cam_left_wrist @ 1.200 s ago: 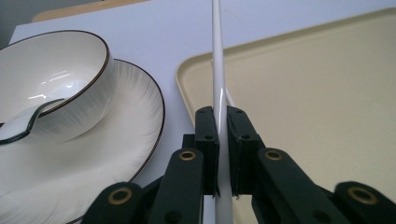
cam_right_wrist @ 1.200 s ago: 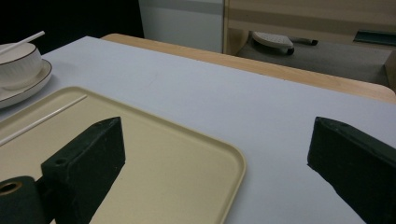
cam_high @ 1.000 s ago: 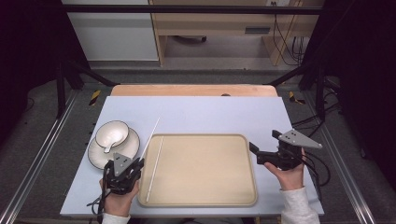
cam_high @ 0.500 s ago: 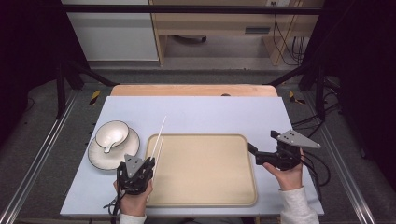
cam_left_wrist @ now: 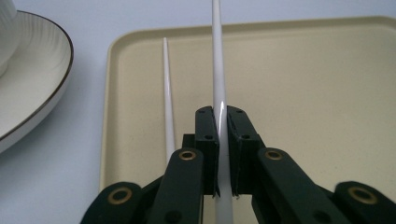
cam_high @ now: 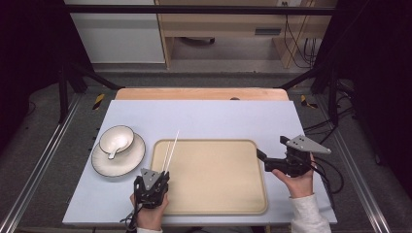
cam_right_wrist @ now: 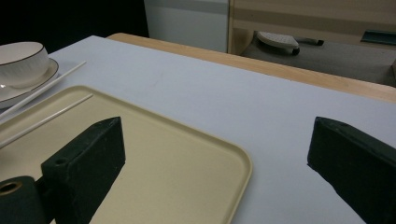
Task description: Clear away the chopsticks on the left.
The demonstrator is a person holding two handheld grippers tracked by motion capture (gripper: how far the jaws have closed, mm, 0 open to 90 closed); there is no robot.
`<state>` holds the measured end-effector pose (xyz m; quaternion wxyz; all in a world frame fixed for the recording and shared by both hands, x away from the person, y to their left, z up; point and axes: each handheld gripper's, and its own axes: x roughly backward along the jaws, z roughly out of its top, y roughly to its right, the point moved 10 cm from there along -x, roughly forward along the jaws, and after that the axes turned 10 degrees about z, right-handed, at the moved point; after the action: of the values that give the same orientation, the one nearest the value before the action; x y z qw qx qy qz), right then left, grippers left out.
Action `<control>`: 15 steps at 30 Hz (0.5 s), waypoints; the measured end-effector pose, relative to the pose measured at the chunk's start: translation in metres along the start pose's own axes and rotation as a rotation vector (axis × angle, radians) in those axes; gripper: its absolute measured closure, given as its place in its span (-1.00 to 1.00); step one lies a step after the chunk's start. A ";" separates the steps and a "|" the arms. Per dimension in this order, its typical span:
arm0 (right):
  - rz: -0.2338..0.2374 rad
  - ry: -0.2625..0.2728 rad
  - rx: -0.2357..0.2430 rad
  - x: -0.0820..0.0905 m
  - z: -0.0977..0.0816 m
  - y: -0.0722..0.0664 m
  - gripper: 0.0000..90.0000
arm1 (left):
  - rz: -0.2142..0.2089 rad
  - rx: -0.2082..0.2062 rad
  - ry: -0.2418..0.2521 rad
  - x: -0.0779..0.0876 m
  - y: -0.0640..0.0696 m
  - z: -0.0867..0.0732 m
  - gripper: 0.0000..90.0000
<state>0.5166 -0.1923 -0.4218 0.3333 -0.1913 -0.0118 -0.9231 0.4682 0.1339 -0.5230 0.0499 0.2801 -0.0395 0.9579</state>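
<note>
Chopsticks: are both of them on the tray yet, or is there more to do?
One chopstick already lies on the tray, near its left edge. The left gripper is shut on the second chopstick above the tray, not yet set down. The right gripper is open and holds nothing. The bowl with its spoon and the plate sit beside the tray.

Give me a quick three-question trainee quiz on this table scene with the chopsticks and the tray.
1. True or false: the left claw is shut on a slim white chopstick.
2. Where does the second white chopstick lie?
3. Is the right claw open or shut?

Key:
1. True.
2. On the beige rectangular plastic tray, near its left edge, beside the held one.
3. Open, with nothing between its jaws, over the tray's right edge.
</note>
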 end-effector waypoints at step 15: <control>-0.001 -0.019 -0.003 -0.004 -0.004 0.001 -0.90 | 0.014 -0.013 -0.088 -0.008 0.001 -0.020 0.87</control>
<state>0.5184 -0.1910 -0.4270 0.3323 -0.2007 -0.0139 -0.9215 0.4642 0.1347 -0.5436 0.0430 0.3214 -0.0499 0.9447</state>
